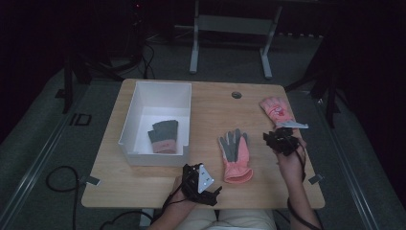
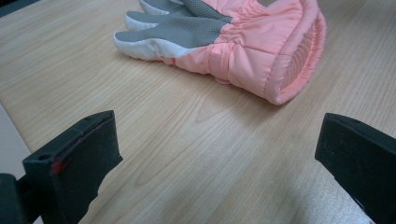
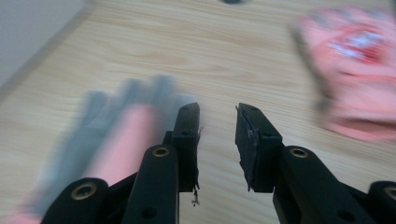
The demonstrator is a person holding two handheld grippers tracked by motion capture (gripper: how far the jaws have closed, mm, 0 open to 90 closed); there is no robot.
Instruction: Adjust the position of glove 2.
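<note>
A pink glove with a grey palm (image 1: 234, 155) lies flat in the middle of the wooden table (image 1: 210, 110), cuff toward me. My left gripper (image 1: 203, 184) rests near the front edge, just left of that cuff. Its jaws stand wide open (image 2: 219, 154), with the glove (image 2: 243, 42) lying ahead of them and nothing between. My right gripper (image 1: 282, 139) hovers to the right of the glove, jaws a little apart and empty (image 3: 218, 140). From there the grey-palmed glove (image 3: 116, 144) blurs at the left. A second pink glove (image 1: 276, 111) (image 3: 359, 79) lies at the back right.
A white open box (image 1: 129, 120) stands on the left half of the table with a grey and pink glove (image 1: 164, 136) inside. A small round grommet (image 1: 236, 95) sits near the far edge. A desk frame (image 1: 230, 28) stands beyond the table.
</note>
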